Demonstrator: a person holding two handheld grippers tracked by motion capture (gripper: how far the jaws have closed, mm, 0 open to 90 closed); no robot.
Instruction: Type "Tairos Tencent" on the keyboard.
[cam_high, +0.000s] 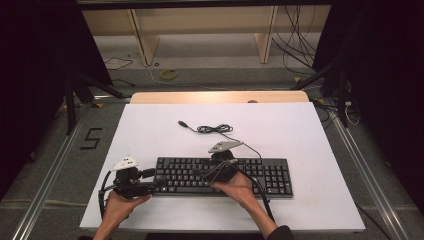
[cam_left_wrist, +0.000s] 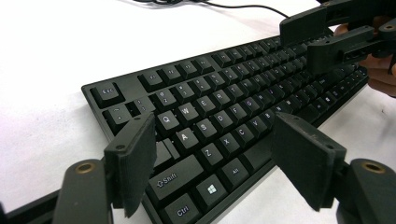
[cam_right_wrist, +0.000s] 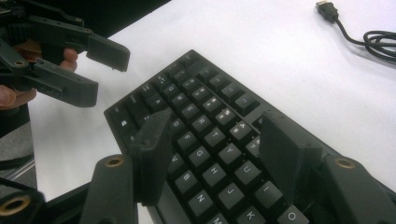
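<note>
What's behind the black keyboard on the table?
Behind the keyboard its black cable lies coiled on the white table, ending in a loose USB plug. The right hand-held gripper covers where the cable joins the keyboard.

"Esc", "Shift", "Ctrl" on keyboard (cam_left_wrist: 219, 116) keys; "5" on floor (cam_high: 91, 138).

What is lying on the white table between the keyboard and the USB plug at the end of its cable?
In the high view, a coiled bundle of cable lies on the white table between the keyboard and the USB plug; otherwise that stretch is bare.
</note>
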